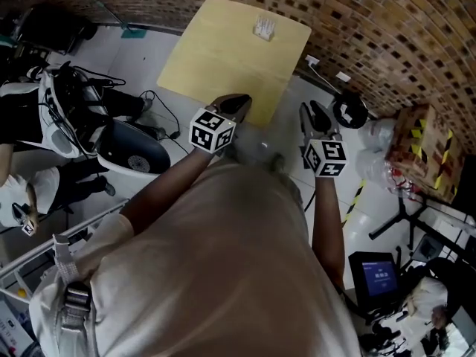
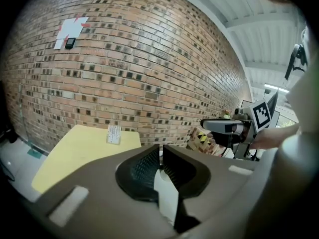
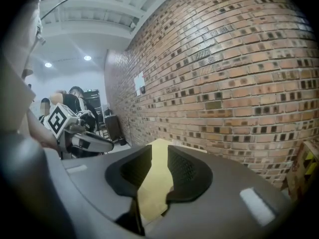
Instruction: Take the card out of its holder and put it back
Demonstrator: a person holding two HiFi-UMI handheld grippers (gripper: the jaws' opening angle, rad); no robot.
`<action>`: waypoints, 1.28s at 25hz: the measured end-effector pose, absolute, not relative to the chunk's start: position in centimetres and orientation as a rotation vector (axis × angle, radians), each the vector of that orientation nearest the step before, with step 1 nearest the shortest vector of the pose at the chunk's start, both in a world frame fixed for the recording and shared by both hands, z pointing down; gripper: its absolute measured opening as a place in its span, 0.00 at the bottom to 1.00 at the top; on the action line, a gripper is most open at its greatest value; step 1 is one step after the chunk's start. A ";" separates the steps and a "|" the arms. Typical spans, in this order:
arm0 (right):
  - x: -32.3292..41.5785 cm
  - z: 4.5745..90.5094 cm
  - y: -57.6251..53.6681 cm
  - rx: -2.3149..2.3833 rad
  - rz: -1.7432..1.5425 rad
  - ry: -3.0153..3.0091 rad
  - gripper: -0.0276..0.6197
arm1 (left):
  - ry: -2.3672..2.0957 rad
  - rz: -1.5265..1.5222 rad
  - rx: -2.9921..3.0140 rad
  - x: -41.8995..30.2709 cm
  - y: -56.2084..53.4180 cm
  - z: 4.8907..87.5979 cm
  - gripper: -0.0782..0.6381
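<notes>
Head view: the card (image 1: 265, 25) is seen standing in its holder (image 1: 262, 34) at the far end of the yellow table (image 1: 216, 69), well apart from both tongs. The left gripper (image 1: 238, 103) is held over the near edge, jaws nearly together and empty. The right gripper (image 1: 312, 116), just off the table's right side, is half open with nothing between. The approach is judged to be the step in hand. A reach to the far end and a pinch on the card's top edge are called for next.
</notes>
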State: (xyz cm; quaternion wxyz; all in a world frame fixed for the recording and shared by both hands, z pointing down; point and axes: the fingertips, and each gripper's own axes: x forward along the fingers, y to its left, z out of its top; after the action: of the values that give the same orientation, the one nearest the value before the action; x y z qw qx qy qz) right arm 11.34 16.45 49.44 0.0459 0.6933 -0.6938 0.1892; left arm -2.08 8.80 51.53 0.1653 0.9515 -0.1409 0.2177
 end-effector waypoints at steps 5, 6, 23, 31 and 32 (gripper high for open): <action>12.4 50.5 17.1 2.108 0.594 -2.105 0.19 | -0.410 0.624 2.722 -0.7 8.5 51.4 0.16; 12.6 50.6 17.2 2.106 0.595 -2.103 0.19 | -0.413 0.623 2.722 -0.5 8.5 51.5 0.16; 14.8 51.8 15.5 2.052 0.606 -2.099 0.15 | -0.436 0.612 2.718 1.6 6.4 51.9 0.16; 14.2 52.1 14.2 2.025 0.622 -2.111 0.15 | -0.440 0.623 2.704 1.1 5.4 52.2 0.16; 14.1 52.2 14.0 2.022 0.624 -2.110 0.15 | -0.438 0.624 2.702 1.1 5.3 52.3 0.16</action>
State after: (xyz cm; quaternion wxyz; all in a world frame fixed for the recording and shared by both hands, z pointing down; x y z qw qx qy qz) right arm 14.12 14.03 52.23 0.0764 0.6747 -0.7039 0.2083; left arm 1.11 5.29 52.35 0.1662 0.9490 -0.1539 0.2193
